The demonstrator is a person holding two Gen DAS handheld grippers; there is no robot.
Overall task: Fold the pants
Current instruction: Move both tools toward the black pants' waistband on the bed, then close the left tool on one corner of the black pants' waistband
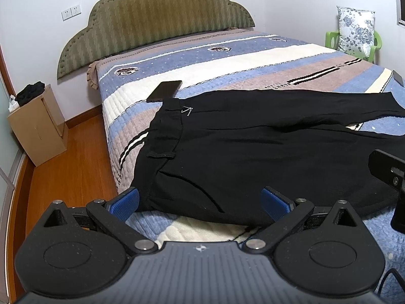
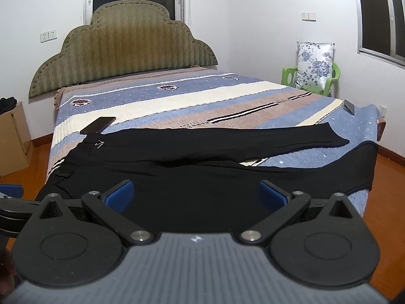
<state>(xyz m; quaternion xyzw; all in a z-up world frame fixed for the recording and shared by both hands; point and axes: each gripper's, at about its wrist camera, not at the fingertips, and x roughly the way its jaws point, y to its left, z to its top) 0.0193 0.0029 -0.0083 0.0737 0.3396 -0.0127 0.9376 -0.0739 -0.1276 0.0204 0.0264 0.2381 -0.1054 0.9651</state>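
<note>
Black pants (image 1: 253, 157) lie spread flat across the foot of the bed, waistband to the left, both legs running right and splayed apart. In the right wrist view the pants (image 2: 202, 177) reach the bed's right edge, where the near leg hangs over. My left gripper (image 1: 200, 202) is open, hovering just above the pants' near edge by the waist end, nothing between its blue pads. My right gripper (image 2: 195, 195) is open too, over the near leg's middle. The right gripper's body (image 1: 389, 174) shows at the right edge of the left wrist view.
A dark phone (image 1: 165, 91) lies on the striped quilt (image 1: 227, 60) just beyond the waistband. Another small dark device (image 2: 349, 107) rests near the bed's right edge. A cardboard box (image 1: 38, 126) stands left of the bed, a green chair with a floral pillow (image 2: 314, 65) at the far right.
</note>
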